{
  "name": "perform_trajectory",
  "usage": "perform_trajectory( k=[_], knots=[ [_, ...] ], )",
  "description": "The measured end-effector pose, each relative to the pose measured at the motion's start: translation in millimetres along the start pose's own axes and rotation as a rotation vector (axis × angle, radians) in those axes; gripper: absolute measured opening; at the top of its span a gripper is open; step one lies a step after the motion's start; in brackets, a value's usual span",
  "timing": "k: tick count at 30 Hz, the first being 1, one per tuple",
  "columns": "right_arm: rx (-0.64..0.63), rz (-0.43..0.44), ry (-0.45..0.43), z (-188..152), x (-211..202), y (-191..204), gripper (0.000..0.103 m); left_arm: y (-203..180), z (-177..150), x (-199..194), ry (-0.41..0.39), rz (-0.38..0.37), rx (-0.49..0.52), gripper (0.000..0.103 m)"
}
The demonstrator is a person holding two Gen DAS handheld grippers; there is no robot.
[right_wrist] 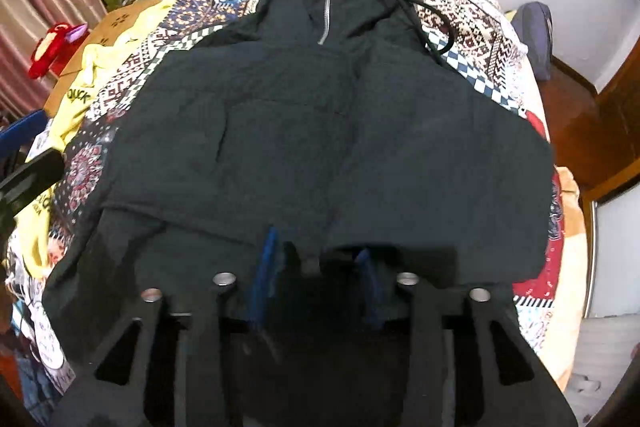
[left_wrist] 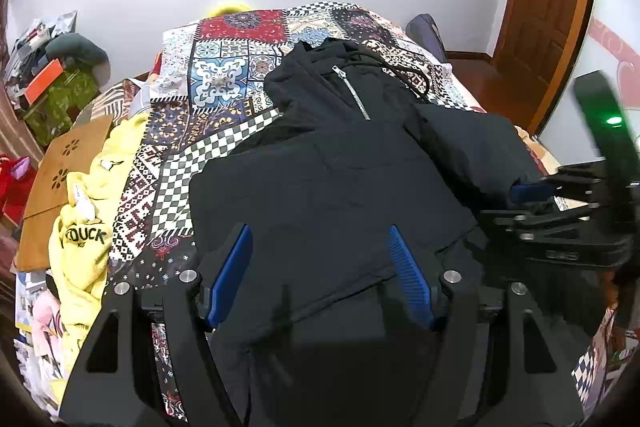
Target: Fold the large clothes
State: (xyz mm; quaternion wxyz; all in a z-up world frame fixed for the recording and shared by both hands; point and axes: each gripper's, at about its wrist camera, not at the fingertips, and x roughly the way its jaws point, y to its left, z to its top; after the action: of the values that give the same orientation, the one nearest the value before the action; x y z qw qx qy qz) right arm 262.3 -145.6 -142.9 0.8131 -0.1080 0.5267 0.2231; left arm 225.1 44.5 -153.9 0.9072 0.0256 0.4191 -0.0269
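Left wrist: one black hoodie [left_wrist: 320, 179], one yellow garment [left_wrist: 86, 227].

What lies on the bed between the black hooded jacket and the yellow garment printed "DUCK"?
In the left wrist view, only the patchwork bedspread shows between the black jacket and the yellow garment; nothing else lies on that strip.

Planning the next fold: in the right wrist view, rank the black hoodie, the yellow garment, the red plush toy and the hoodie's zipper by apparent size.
1. black hoodie
2. yellow garment, partly cut off at the edge
3. red plush toy
4. zipper
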Motion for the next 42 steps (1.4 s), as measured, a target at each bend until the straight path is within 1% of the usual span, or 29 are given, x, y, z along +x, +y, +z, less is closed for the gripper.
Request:
perform_trajectory(
  k=[3, 6, 9, 12, 13, 16, 18, 20, 24, 26, 29, 31, 34, 36, 37, 38, 42],
  knots=[
    [0.007, 0.007, -0.03, -7.2, -16.1, -5.9, 0.044, -5.2, 2.1, 1.9, 0.003, -0.007, 0.003, 0.069],
    [0.056, 0.002, -0.074, -15.1, -34.0, -23.5, 0.045, -12.7, 5.4, 5.0, 0.007, -0.019, 0.008, 0.069],
    [0.172, 0.008, -0.116, -23.8, -48.0, -54.8, 0.046, -22.5, 9.2, 9.5, 0.01, -0.025, 0.021, 0.069],
    [0.303, 0.027, -0.134, -30.5, -49.4, -88.8, 0.046, -34.1, 10.9, 14.6, 0.017, -0.035, 0.035, 0.069],
    [0.353, 0.031, -0.133, -33.5, -46.5, -100.2, 0.046, -37.4, 11.2, 15.8, 0.019, -0.039, 0.04, 0.069],
    [0.485, 0.081, -0.127, -42.5, -34.7, -127.2, 0.046, -47.7, 11.5, 19.1, 0.023, -0.046, 0.055, 0.069],
    [0.576, 0.081, -0.127, -50.2, -20.6, -142.3, 0.046, -52.3, 11.1, 21.0, 0.026, -0.047, 0.062, 0.069],
    [0.66, 0.095, -0.105, -57.5, -3.3, -154.4, 0.046, -55.9, 10.8, 24.0, 0.035, -0.052, 0.065, 0.069],
    [0.804, 0.201, -0.046, -71.4, 29.2, -171.4, 0.046, -56.7, 10.6, 29.6, 0.051, -0.057, 0.054, 0.069],
    [0.858, 0.236, -0.044, -73.6, 41.6, -176.4, 0.046, -54.7, 10.0, 33.4, 0.062, -0.056, 0.041, 0.069],
    [0.909, 0.26, -0.064, -69.8, 50.1, -180.6, 0.048, -51.3, 8.3, 40.2, 0.078, -0.054, 0.028, 0.069],
    [0.928, 0.255, -0.078, -65.0, 52.2, -181.6, 0.048, -49.2, 6.1, 46.6, 0.095, -0.03, 0.028, 0.069],
    [0.908, 0.223, -0.119, -57.2, 47.9, -181.5, 0.042, -45.3, 2.8, 51.8, 0.107, -0.018, 0.028, 0.069],
    [0.872, 0.197, -0.136, -53.1, 43.5, -177.7, 0.026, -43.3, 1.6, 53.1, 0.109, -0.015, 0.024, 0.069],
    [0.859, 0.193, -0.14, -52.8, 41.5, -178.6, 0.021, -41.8, 1.1, 53.0, 0.11, -0.017, 0.019, 0.069],
    [0.837, 0.191, -0.147, -48.8, 38.7, -174.6, 0.014, -40.5, 1.3, 52.6, 0.11, -0.018, 0.016, 0.069],
    [0.776, 0.15, -0.199, -34.9, 22.5, -167.1, 0.009, -33.4, 3.1, 44.0, 0.086, -0.026, -0.002, 0.069]
  ],
)
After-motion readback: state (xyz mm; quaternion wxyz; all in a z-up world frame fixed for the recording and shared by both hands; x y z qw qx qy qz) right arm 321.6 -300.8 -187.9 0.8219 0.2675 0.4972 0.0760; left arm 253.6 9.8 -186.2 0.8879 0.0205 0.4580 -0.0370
